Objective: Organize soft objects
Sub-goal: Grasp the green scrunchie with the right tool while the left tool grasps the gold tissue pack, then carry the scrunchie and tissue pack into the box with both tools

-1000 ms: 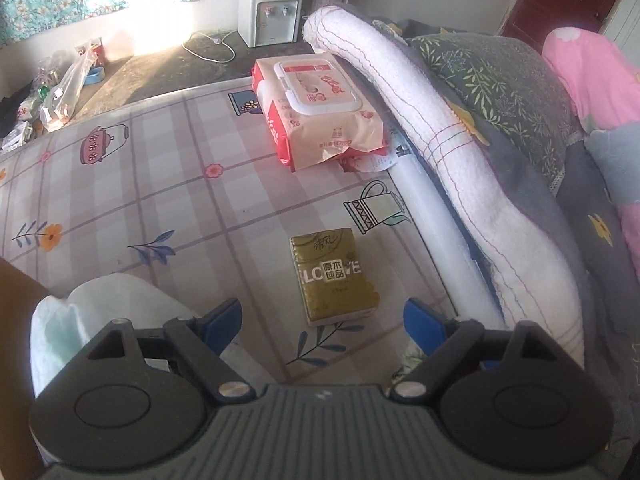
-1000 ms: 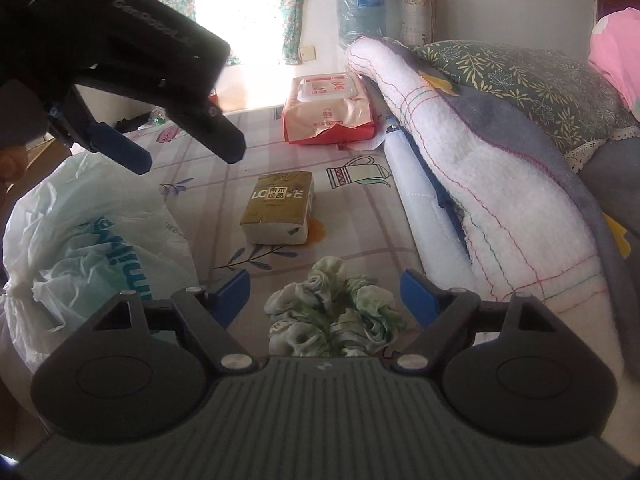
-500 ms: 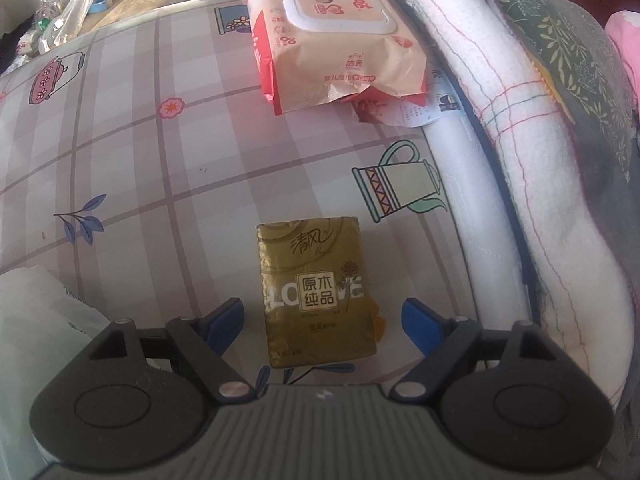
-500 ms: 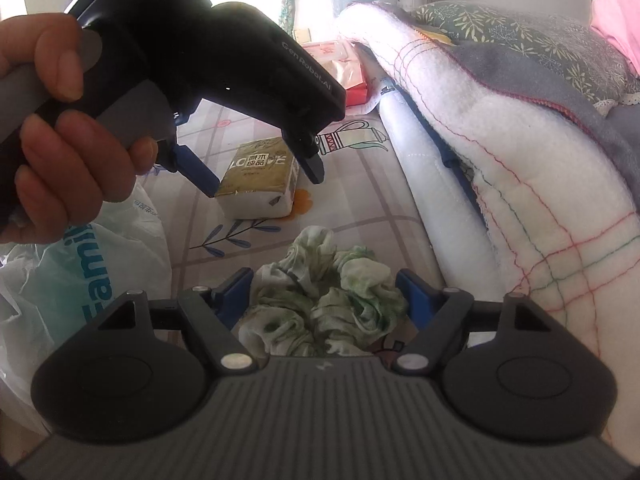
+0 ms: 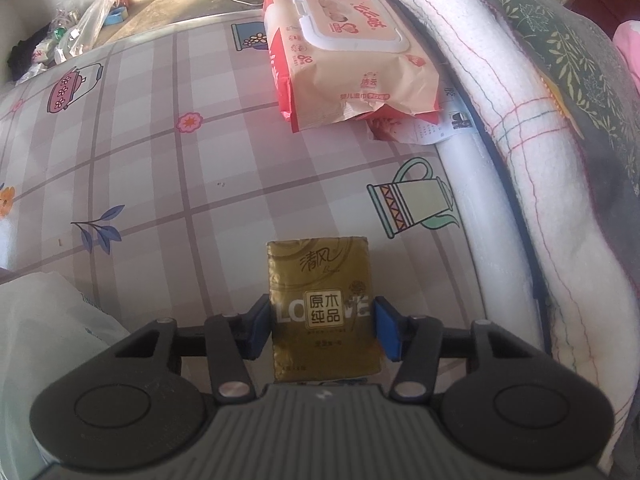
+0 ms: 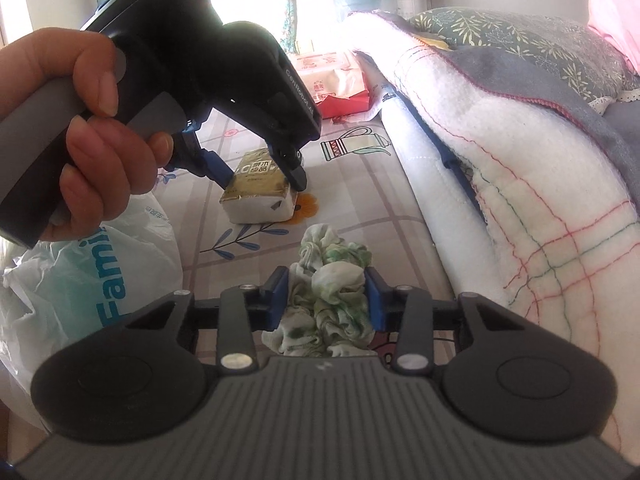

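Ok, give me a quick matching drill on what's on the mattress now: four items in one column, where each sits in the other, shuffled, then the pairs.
Items:
1. gold tissue pack
2. green-and-white cloth
3. wet-wipes pack
4. white plastic bag

Places:
A. far end, beside the rolled white blanket
B. between the closing jaws of the left gripper
C. near left edge, under the hand
D. between the closing jaws of the right gripper

Pairs: 1-B, 2-D, 3-A, 4-C
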`<state>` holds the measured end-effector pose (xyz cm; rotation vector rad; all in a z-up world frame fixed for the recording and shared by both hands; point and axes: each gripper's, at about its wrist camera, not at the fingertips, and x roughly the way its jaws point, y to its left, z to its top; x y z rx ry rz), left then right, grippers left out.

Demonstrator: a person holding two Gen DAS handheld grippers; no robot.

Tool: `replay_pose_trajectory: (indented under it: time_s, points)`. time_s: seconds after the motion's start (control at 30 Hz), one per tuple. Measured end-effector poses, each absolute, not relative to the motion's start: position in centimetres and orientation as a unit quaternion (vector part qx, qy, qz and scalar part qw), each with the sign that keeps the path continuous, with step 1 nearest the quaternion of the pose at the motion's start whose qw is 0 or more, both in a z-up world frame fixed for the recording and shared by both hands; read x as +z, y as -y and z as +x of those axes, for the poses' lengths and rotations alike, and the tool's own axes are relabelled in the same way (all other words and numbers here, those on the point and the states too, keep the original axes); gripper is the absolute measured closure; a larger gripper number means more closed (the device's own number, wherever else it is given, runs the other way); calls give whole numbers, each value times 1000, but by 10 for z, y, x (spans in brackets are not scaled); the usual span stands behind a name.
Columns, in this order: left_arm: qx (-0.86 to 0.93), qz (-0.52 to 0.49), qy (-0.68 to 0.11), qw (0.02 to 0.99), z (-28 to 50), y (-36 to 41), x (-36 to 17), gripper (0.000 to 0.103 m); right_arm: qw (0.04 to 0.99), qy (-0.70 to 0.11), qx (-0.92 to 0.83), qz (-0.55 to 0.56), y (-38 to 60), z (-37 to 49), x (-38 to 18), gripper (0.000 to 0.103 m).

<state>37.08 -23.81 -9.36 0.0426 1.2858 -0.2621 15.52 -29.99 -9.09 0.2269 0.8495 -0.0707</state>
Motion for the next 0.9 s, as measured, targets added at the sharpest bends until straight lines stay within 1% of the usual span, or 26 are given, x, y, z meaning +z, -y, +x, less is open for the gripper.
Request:
replay_pose_trajectory:
  time_s: [0.03, 0.13, 0.33, 0.63, 0.73, 0.9]
  points:
    - [-121, 20, -598, 792, 371, 238, -94, 49, 905, -409, -35, 112, 300, 154, -90, 72]
    - [-123, 11, -600, 790, 368, 234, -91, 49, 907, -402, -38, 119, 302, 152, -84, 76]
    - [-137, -4, -584, 800, 351, 226, -64, 50, 911, -392, -43, 123, 303, 142, -72, 80]
    - [-182, -34, -530, 828, 306, 189, 13, 49, 928, -348, -43, 127, 294, 113, -31, 81]
    - [-191, -35, -508, 839, 285, 167, 38, 49, 935, -328, -35, 127, 287, 99, -10, 81]
    - [-181, -54, -477, 858, 242, 109, 70, 49, 946, -297, -8, 129, 272, 79, 22, 81]
